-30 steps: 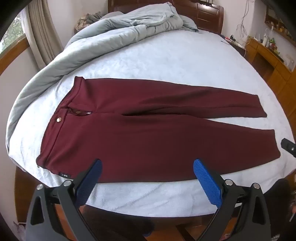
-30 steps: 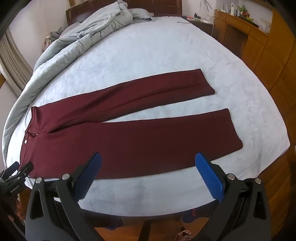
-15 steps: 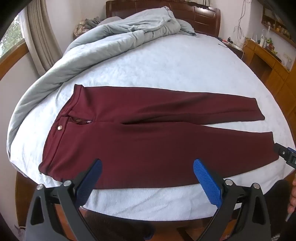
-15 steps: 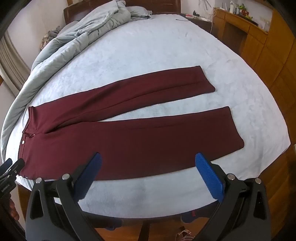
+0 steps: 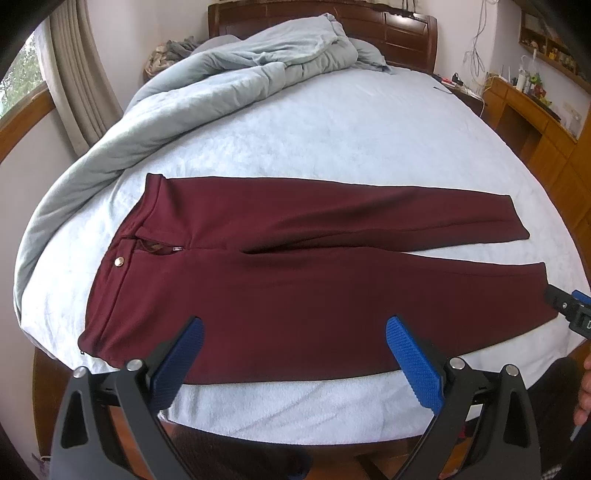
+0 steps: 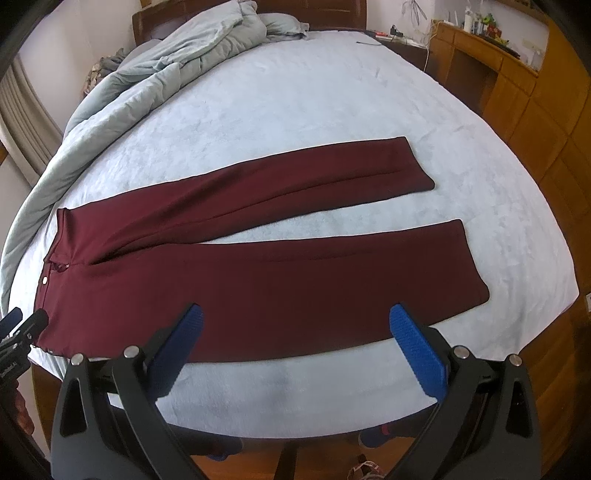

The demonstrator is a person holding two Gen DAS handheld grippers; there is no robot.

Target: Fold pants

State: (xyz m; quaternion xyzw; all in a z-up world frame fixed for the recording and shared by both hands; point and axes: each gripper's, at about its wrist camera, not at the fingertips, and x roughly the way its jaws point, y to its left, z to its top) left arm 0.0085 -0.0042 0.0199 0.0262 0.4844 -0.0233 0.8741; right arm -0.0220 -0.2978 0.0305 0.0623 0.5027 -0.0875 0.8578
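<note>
You had the pants [image 5: 314,280] spread flat and unfolded on the bed [image 5: 332,140], waistband at nine o'clock and both leg hems at three o'clock in the left wrist view. The two legs lay side by side, touching near the crotch and parting toward the hems, with a wedge of sheet showing between them. The fly was open, and a small metal button [image 5: 119,261] sat on the waistband beside it.

Your left hand-held gripper [image 5: 293,354] was released, its blue pads [image 5: 413,362] spread wide, hovering at six o'clock over the near edge of the near leg, touching no cloth. Your right hand-held gripper [image 6: 295,350] was likewise released and held nothing, poised at six o'clock over the lower edge of the same leg in its own view. The tip of each gripper showed in the other's view: the right one at three o'clock by the near hem, the left one at nine o'clock by the waistband corner.

A rumpled grey quilt [image 5: 207,85] lay heaped from twelve o'clock down to nine o'clock along the far side of the bed, well apart from the pants. A wooden headboard [image 5: 399,33] stood at twelve o'clock, and wooden cabinets [image 6: 524,96] at two o'clock.
</note>
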